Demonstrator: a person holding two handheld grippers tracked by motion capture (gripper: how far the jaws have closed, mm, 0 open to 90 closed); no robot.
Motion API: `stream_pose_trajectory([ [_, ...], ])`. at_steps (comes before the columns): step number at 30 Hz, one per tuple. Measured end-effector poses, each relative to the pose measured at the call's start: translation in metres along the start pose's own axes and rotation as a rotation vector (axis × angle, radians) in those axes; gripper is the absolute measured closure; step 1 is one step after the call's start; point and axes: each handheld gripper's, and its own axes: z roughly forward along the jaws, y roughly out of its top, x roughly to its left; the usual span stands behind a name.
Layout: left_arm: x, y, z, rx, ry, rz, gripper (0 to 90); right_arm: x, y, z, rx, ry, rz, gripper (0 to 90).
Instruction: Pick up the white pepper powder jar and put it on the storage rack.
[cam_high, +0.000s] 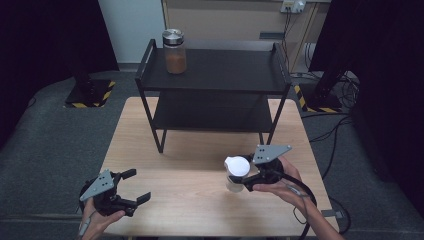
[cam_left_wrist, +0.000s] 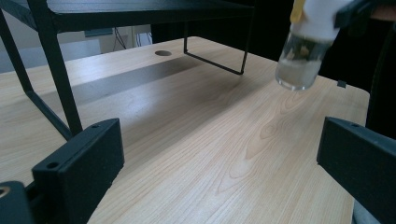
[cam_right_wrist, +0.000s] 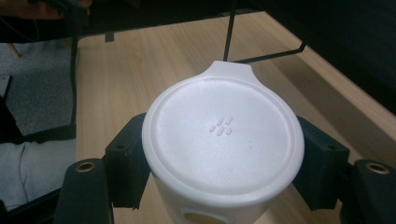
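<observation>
A clear jar (cam_high: 236, 174) with a white lid (cam_right_wrist: 224, 135) is clamped between the jaws of my right gripper (cam_high: 241, 178), which is shut on it just under the lid. In the left gripper view the jar (cam_left_wrist: 302, 53) hangs tilted a little above the wooden table (cam_high: 190, 170), with a pale filling in its lower part. My left gripper (cam_high: 138, 186) sits near the table's front left corner, its jaws wide apart and nothing between them (cam_left_wrist: 219, 163).
A black two-level metal rack (cam_high: 215, 75) stands at the back of the table. On its top level, at the left, is a jar of brown powder with a metal lid (cam_high: 175, 52). Grey carpet and cables surround the table.
</observation>
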Motion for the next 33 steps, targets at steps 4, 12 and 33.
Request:
stream_pose_trajectory([
  [4, 0.0, 0.0, 0.0, 0.0, 0.001, -0.002, 0.0, -0.009, 0.015, -0.011, -0.022, 0.007, 0.01, 31.6],
  [12, 0.0, -0.001, -0.001, -0.004, 0.008, -0.005, 0.0, -0.027, 0.057, -0.034, -0.03, 0.014, 0.037, 31.6],
  [33, 0.0, -0.002, -0.002, -0.013, 0.018, -0.014, 0.0, -0.055, 0.176, -0.082, -0.019, -0.033, 0.072, 31.6],
])
